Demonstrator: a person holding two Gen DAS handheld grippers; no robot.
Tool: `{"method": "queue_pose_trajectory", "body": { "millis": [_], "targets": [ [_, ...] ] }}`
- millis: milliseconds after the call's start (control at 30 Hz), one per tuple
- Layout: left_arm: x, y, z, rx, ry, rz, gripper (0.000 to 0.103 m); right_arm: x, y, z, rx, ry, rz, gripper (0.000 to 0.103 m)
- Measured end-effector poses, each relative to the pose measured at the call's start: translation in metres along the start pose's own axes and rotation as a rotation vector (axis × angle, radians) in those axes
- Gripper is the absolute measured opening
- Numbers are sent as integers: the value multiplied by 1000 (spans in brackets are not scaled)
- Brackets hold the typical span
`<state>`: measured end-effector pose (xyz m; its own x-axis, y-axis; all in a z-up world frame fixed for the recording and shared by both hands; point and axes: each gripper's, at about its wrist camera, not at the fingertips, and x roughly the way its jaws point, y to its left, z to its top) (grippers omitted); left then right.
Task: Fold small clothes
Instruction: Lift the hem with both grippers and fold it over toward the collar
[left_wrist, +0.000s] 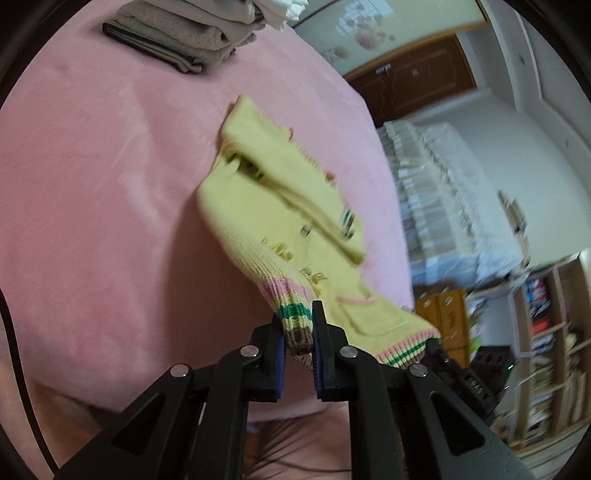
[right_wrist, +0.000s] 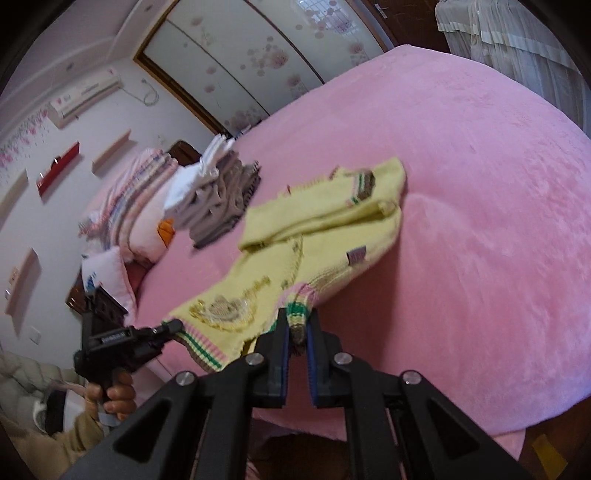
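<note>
A small yellow knit sweater (left_wrist: 280, 206) with pink, green and brown striped hems lies partly lifted over the pink bed (left_wrist: 92, 184). My left gripper (left_wrist: 298, 325) is shut on one corner of its striped bottom hem. My right gripper (right_wrist: 298, 325) is shut on the other hem corner; it also shows in the left wrist view (left_wrist: 436, 345). In the right wrist view the sweater (right_wrist: 317, 229) has its sleeves folded across the body, and the left gripper (right_wrist: 173, 326) holds the hem at the lower left. The hem is stretched between both grippers near the bed's front edge.
A stack of folded grey, beige and white clothes (left_wrist: 184, 33) sits at the far side of the bed (right_wrist: 480, 184), beside striped bedding and pillows (right_wrist: 125, 206). A bookshelf (left_wrist: 546, 332) and curtain (left_wrist: 443, 192) stand beyond the bed's right edge.
</note>
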<state>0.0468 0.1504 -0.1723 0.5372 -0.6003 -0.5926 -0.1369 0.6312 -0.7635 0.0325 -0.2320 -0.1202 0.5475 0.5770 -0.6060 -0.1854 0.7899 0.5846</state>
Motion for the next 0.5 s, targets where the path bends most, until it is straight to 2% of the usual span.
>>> {"method": "queue_pose_trajectory", "body": {
  "millis": [133,233,333,500],
  "targets": [
    [10,-11,41,-26,-48,10,9,9,-6,46,32,-42,-14,7],
    [21,-20,75,-24,-95,32,9,27,-15,76,50,-56,-59,7],
    [45,-26,115,-12,-131,74,9,56,-23,108,33,-58,-147,7],
    [97,-20,163,-11,-103,169,9,102,-39,140,29,-29,-218,7]
  ]
}}
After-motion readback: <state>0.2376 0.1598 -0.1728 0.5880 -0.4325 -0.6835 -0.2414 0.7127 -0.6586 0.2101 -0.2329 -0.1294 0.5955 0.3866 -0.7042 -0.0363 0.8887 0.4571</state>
